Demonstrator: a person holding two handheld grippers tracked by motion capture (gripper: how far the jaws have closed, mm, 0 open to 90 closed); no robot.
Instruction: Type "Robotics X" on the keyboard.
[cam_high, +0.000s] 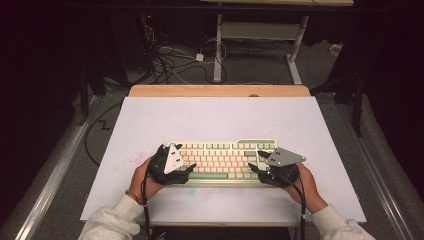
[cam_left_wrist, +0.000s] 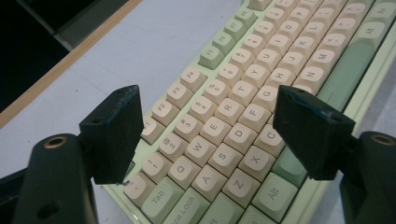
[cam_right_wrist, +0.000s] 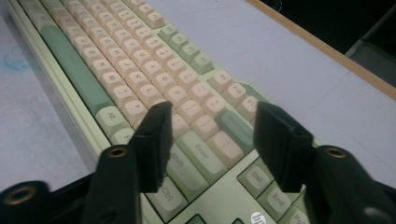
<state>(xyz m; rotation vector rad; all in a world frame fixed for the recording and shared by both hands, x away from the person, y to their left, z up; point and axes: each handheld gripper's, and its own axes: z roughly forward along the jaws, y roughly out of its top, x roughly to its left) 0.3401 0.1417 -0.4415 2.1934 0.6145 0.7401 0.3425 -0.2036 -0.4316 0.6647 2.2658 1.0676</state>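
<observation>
Keyboard (cam_high: 225, 161): near tabletop's front edge, centred. Left gripper (cam_high: 186, 169) and right gripper (cam_high: 254, 162): jaws spread wide, holding nothing, poised over opposite ends. Risk: uneven clamping could skew keyboard or dislodge keycaps.

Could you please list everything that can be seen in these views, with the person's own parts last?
keyboard: one, cream keys with green modifier keys and a green case, near edge of the board, centred
white board: one, white, lying on the table top
table: one, pale wood, its far edge showing beyond the board
cables: several, black and white, on the floor behind the table
desk frame: one, white legs, farther back on the floor
left tongs: one, black with a grey plate, open, over the keyboard's left end
right tongs: one, black with a grey plate, open, over the keyboard's right end
hands: two, one on each tongs
sleeves: two, light grey, bottom edge
</observation>
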